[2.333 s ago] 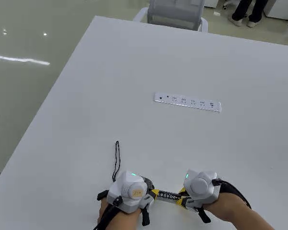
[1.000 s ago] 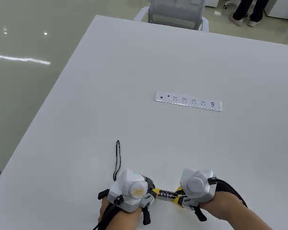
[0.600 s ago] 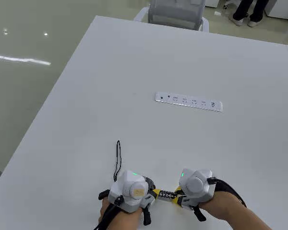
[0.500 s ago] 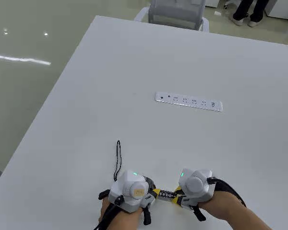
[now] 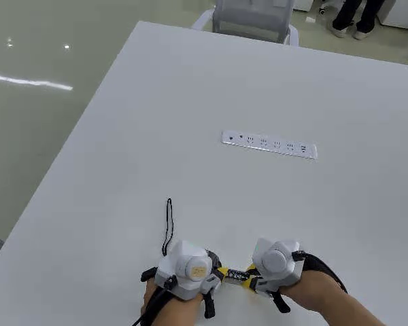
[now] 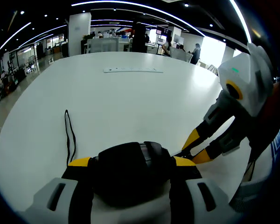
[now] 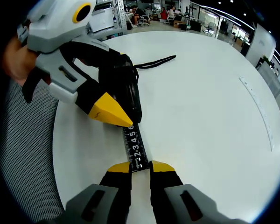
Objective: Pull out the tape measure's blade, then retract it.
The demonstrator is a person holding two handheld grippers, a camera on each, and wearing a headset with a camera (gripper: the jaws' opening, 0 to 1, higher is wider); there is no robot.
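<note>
Presently, item one: tape measure (image 6: 130, 179), black case, clamped crosswise between the two yellow-tipped fingers (image 6: 79, 162) of the left gripper (image 6: 130, 161), one finger on each flat side, the case resting on the white table (image 5: 190, 102). Item two: blade (image 7: 134, 144), black with white numerals, drawn out a short way from the case; in the right gripper view the numbers 2 to 6 read along it. Its free end is pinched between the fingers (image 7: 119, 168) of the right gripper (image 7: 140, 166), which are closed together on it, so the blade spans the small gap from the left fingertips to the right fingertips, low over the tabletop. The two grippers face each other, near but not touching, each held in a hand at the near edge of the table. Item three: thin black cord (image 5: 167, 227), attached at the case, running straight away from the left fingers across the table and ending in a narrow loop. Item four: white power strip (image 5: 269, 144), flat on the table, well beyond both sets of fingertips. Item five: grey chair (image 5: 251, 15), past the table's far edge, well apart from everything held.
</note>
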